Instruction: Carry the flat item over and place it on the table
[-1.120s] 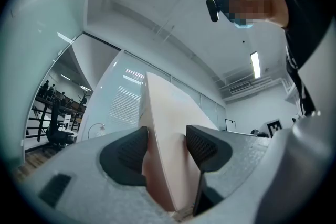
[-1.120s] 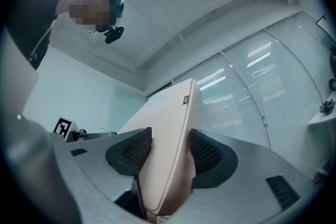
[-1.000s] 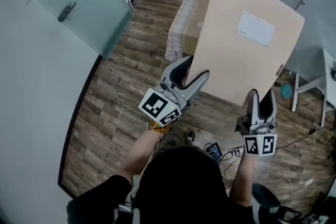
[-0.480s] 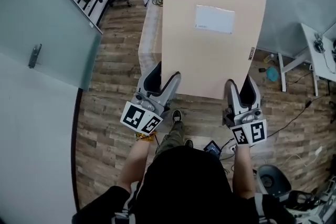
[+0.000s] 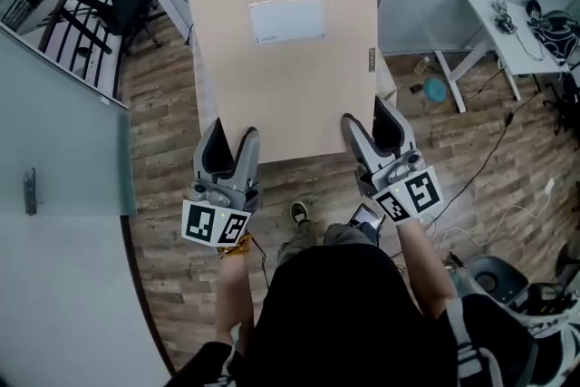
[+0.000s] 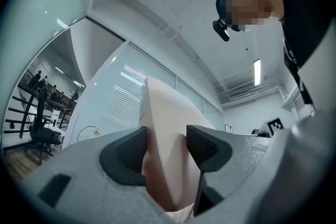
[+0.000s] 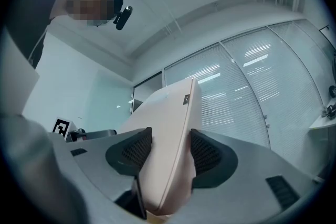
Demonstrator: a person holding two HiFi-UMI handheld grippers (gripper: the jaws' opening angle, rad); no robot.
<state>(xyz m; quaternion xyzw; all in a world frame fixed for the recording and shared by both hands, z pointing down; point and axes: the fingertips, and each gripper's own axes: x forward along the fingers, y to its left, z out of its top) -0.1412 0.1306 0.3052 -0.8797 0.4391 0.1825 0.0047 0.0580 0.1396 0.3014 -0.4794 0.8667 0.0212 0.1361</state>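
Observation:
A large flat beige pad (image 5: 285,59) with a white label is held out in front of the person, above the floor. My left gripper (image 5: 229,145) is shut on its near left corner and my right gripper (image 5: 367,130) on its near right corner. In the left gripper view the beige pad (image 6: 168,149) sits squeezed between the two dark pads (image 6: 126,153). In the right gripper view the beige pad (image 7: 168,155) is likewise pinched between the pads (image 7: 205,153). A small table (image 5: 386,79) with a pale cloth lies mostly hidden under the pad.
Wood floor (image 5: 172,222) spreads below. A glass wall and door (image 5: 54,122) stand at the left, office chairs (image 5: 118,9) at the upper left. A white desk (image 5: 507,27) is at the right. Cables and a phone-like device (image 5: 365,217) lie near the person's feet.
The view has swung: the pad and both grippers now sit further left in the head view and square to it, and the glass door has slid to the left edge. Both grips are unchanged.

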